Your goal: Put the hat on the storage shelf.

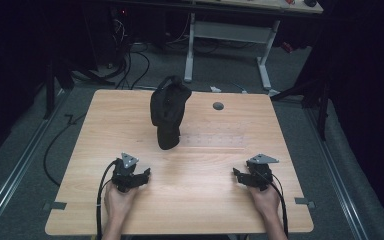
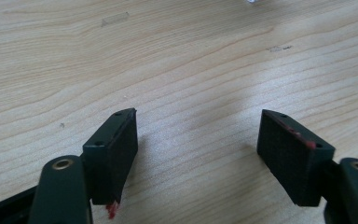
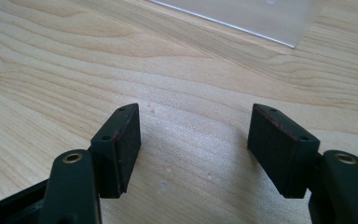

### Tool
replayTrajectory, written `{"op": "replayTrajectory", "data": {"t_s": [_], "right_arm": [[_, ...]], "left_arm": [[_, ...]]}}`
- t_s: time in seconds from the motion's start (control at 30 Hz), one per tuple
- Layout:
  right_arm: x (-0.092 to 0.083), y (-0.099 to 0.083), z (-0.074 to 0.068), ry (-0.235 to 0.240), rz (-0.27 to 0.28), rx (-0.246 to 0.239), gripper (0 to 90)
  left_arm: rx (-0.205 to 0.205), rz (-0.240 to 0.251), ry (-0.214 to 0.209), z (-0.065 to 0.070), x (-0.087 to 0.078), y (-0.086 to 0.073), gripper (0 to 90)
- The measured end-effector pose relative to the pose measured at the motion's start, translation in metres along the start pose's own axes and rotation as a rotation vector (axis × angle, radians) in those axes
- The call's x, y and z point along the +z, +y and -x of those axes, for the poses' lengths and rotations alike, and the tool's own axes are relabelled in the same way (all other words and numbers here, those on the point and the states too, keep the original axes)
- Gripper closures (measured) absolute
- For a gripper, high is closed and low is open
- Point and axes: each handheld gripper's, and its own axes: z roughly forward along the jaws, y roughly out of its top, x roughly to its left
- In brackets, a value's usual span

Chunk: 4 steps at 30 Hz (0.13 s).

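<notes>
Your left gripper [image 1: 141, 176] sits low over the near left part of the wooden table [image 1: 210, 200], held in your left hand [image 1: 118, 200], with its cable trailing back toward the table's near edge. Its jaws stand wide apart with nothing between them — in the left gripper view [image 2: 198, 140] you see bare wood grain in the gap, and a bit of red at the tip of one pad.

Your right gripper [image 1: 238, 176] rests over the near right part of the table in your right hand [image 1: 266, 197], roughly level with the left one and well apart from it. Its jaws are wide too, and in the right gripper view [image 3: 193, 135] the gap holds only bare table.

The black bag [image 1: 168, 112] stands upright near the middle of the table, toward the far side, its top slumped and folded over. It is well apart from both grippers, a little nearer the left one — neither touches it.

A clear plastic sheet [image 3: 242, 16] lies flat on the wood ahead of your right gripper. A small dark round cap [image 1: 218, 106] is set in the tabletop to the right of the bag, near the far edge.
</notes>
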Motion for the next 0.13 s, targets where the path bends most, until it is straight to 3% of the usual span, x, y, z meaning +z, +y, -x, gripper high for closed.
{"op": "replayTrajectory", "data": {"t_s": [0.13], "right_arm": [[0.0000, -0.0001, 0.0001, 0.001, 0.000, -0.001, 34.4]], "left_arm": [[-0.001, 0.001, 0.001, 0.0002, 0.0000, -0.0001, 29.1]]}}
